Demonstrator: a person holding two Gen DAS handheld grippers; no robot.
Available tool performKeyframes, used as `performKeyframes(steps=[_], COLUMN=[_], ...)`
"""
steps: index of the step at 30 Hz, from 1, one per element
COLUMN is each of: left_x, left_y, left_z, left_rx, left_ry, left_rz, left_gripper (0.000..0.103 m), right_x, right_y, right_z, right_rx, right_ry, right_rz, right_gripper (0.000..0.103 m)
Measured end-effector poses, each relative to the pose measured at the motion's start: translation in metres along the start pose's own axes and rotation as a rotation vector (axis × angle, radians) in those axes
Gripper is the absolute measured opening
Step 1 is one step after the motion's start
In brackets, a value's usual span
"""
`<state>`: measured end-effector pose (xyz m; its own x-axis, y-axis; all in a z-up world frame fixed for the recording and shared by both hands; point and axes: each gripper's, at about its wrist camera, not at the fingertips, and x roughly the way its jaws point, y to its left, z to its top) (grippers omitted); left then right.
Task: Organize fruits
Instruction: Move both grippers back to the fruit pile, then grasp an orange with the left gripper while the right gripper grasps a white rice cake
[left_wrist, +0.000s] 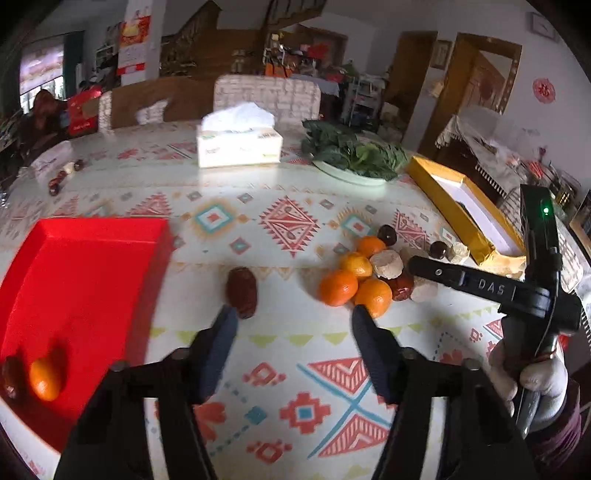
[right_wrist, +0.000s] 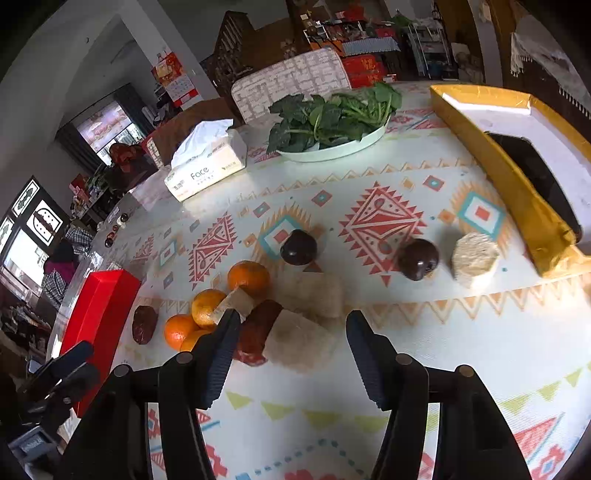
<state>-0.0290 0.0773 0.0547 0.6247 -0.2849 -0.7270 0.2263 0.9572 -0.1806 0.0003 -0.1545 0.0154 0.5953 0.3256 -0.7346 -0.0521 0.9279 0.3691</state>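
the lone red date (left_wrist: 241, 291) lies on the tabletop (left_wrist: 295, 369) between the red tray (left_wrist: 92, 280) and the pile of oranges (left_wrist: 338, 287) — probably light, wrinkled and fairly firm, best pinched across its short middle. the left gripper (left_wrist: 291, 325) points down at the tabletop, jaws apart and empty, one tip just beside the date. the right gripper (right_wrist: 290, 332), held in a gloved hand (left_wrist: 532, 373), angles down at another date (right_wrist: 256, 332) and a pale block (right_wrist: 299, 343) — jaws apart, nothing gripped. an orange (left_wrist: 45, 380) lies in the tray.

Tissue box (left_wrist: 239, 144), plate of greens (right_wrist: 332, 122), yellow box (right_wrist: 517, 173)
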Motion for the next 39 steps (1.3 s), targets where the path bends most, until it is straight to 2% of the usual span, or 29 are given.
performKeyframes(steps=[2, 4, 6, 12, 16, 18, 20, 25, 31, 39], left_x=[0.013, 0.025, 0.034, 0.054, 0.065, 0.069, 0.069, 0.069, 0.068, 0.072], left_y=[-0.003, -0.007, -0.012, -0.024, -0.019, -0.016, -0.015, -0.016, 0.002, -0.017], left_z=[0.003, 0.007, 0.009, 0.012, 0.020, 0.022, 0.020, 0.020, 0.027, 0.022], left_rx=[0.002, 0.013, 0.023, 0.091, 0.094, 0.092, 0.098, 0.126, 0.038, 0.143], left_ry=[0.019, 0.034, 0.045, 0.062, 0.062, 0.079, 0.087, 0.091, 0.067, 0.076], left_rz=[-0.027, -0.035, -0.045, -0.082, -0.123, -0.143, -0.177, -0.173, -0.140, -0.129], left_gripper=[0.047, 0.045, 0.045, 0.045, 0.045, 0.037, 0.034, 0.035, 0.041, 0.041], right_x=[0.006, 0.004, 0.002, -0.006, -0.006, -0.006, -0.005, 0.001, 0.000, 0.000], right_y=[0.002, 0.002, -0.002, -0.022, -0.026, -0.027, -0.027, -0.022, -0.024, -0.021], right_z=[-0.001, -0.002, 0.000, 0.001, 0.002, 0.002, 0.002, 0.000, 0.001, 0.000], right_rx=[-0.006, -0.004, 0.002, 0.050, 0.055, 0.056, 0.056, 0.039, 0.048, 0.032], right_ry=[0.011, -0.001, -0.009, -0.010, -0.010, -0.009, -0.004, 0.022, 0.016, 0.021], right_rz=[-0.002, 0.004, -0.007, -0.045, -0.024, -0.015, -0.011, -0.008, -0.015, -0.023], right_gripper=[0.057, 0.052, 0.038, 0.038, 0.038, 0.038, 0.040, 0.041, 0.041, 0.041])
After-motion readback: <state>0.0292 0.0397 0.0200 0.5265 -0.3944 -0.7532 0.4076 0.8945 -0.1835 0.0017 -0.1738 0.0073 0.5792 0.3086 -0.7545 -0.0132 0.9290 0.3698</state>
